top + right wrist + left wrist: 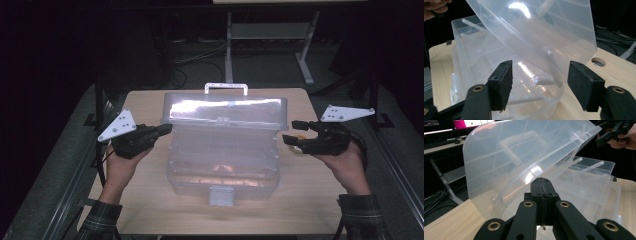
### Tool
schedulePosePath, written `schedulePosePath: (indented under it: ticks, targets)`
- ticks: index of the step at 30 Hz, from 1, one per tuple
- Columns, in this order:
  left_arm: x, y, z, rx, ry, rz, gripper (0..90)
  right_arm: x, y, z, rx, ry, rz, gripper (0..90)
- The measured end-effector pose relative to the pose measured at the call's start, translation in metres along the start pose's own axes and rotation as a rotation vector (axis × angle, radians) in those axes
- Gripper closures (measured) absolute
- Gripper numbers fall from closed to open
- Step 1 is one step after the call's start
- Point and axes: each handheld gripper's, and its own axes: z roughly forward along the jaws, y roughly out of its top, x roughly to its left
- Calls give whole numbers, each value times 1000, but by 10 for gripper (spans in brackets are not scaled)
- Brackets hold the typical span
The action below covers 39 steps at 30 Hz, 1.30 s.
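Observation:
A clear plastic storage box [222, 165] stands in the middle of the wooden table. Its lid [227, 111] is lifted and tilted up over the base, with a white handle [226, 88] at the far edge. My left gripper [166, 130] is shut, its tip against the lid's left edge. In the left gripper view the shut jaws [541, 182] meet the lid [511, 157] from below, above the base [589, 185]. My right gripper [292, 131] is open just right of the box, apart from it. Its pads [541, 65] frame the lid [544, 27] and the base [474, 50].
A white latch [221, 195] hangs on the box's near wall. Bare tabletop [310, 200] lies around the box, with a cable hole [598, 62] near a corner. A desk frame [305, 60] and floor cables stand behind the table. The surroundings are dark.

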Motion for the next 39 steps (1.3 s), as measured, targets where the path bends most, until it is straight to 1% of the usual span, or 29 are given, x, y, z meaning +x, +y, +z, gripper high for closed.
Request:
schedulePosePath:
  ticks: [5,13,21,26,29,35,39]
  targets:
    - [1,1,1,2,2,0,899,1,4,2,-5,-2,-4,372]
    - [2,3,1,3,3,2,899,-1,6,3,-6,-2,-5,373]
    - [3,4,2,6,1,3,899,-2,8,4,-17,-14,-5,389]
    - [3,4,2,7,-1,2,899,-2,10,4,-34,-24,-4,430]
    - [4,4,2,7,-3,4,899,-3,11,5,-32,-23,-5,437]
    - [4,4,1,5,-6,-1,897,-2,13,7,-29,-23,-13,478]
    - [2,4,-2,3,-8,-10,847,-2,15,9,-28,-24,-15,499]
